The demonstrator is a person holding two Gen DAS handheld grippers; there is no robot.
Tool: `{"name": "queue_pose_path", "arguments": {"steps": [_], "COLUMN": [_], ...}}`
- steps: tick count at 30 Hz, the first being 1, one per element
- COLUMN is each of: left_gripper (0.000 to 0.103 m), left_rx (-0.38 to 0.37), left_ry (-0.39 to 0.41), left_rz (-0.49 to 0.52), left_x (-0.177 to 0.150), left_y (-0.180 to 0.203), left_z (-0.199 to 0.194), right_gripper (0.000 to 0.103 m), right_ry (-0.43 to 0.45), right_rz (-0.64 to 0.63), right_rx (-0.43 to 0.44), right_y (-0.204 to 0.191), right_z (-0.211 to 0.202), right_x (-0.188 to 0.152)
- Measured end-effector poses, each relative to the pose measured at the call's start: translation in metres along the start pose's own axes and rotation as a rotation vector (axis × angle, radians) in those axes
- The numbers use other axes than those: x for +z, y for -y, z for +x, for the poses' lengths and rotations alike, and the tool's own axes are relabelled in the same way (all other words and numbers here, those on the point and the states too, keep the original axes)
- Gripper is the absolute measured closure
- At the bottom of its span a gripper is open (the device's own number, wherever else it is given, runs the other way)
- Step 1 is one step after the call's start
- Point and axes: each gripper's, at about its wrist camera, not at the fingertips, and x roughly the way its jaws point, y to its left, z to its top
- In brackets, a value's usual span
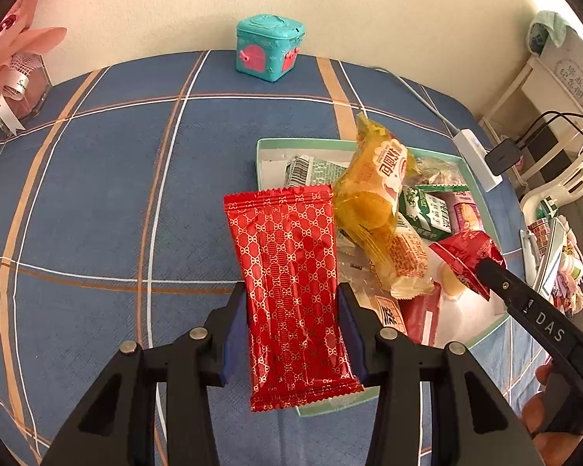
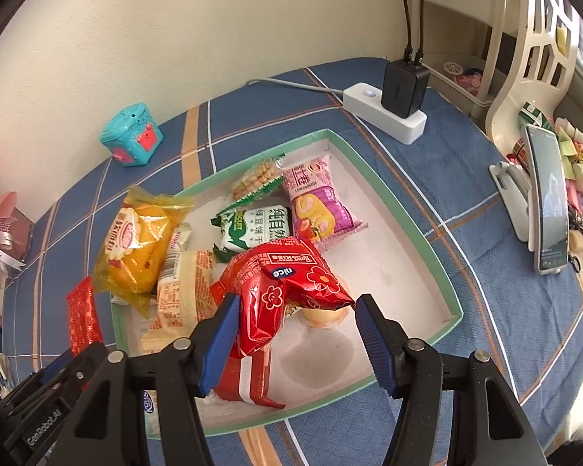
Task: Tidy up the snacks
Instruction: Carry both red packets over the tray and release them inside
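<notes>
My left gripper [image 1: 291, 303] is shut on a long red snack packet with a gold pattern [image 1: 291, 287], held upright just left of the green-rimmed tray [image 1: 260, 147]; the packet also shows in the right wrist view [image 2: 83, 316]. My right gripper [image 2: 295, 306] is over the tray [image 2: 443, 272], its fingers around a red "nice" snack bag [image 2: 287, 287]; both pads touch the bag's edges. That bag shows in the left wrist view [image 1: 468, 258]. The tray holds a yellow cake packet [image 2: 140, 248], a green-white biscuit packet [image 2: 252, 229], a pink packet [image 2: 318, 202] and several others.
A teal toy box [image 1: 270, 48] stands at the far edge of the blue plaid cloth [image 1: 97, 194]. A white power strip with a black charger [image 2: 392, 108] lies behind the tray. A phone on a stand [image 2: 548, 202] and clutter are to the right. Pink flowers [image 1: 11, 62] at far left.
</notes>
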Motion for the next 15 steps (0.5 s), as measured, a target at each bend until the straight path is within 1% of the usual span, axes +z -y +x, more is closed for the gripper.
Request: {"name": "queue_pose_path", "arguments": {"steps": [3,9,13,15], "left_gripper": [0.057,0.057,0.057,0.057], "left_rx": [-0.021,-0.035,-0.059,-0.053], "left_ry": [0.0,0.009,-0.003,-0.013], "left_rz": [-0.001,0.024,0.039,0.048], "left_x": [0.002,0.007,0.008,0.007], "left_y": [0.002,0.012,0.018,0.019], "left_z": [0.005,0.012,0.017,0.021], "right_gripper": [0.039,0.039,0.038,0.037], "right_ry": [-0.002,-0.017,-0.026,-0.028], "right_rz": [-0.007,-0.015,-0.019,-0.021], "right_rx": [0.01,0.025,0.027,0.029], "right_y": [-0.003,-0.006,-0.007,-0.007], "right_z": [0.004,0.011,0.015,0.016], "right_x": [0.001,0.002,0.002,0.002]}}
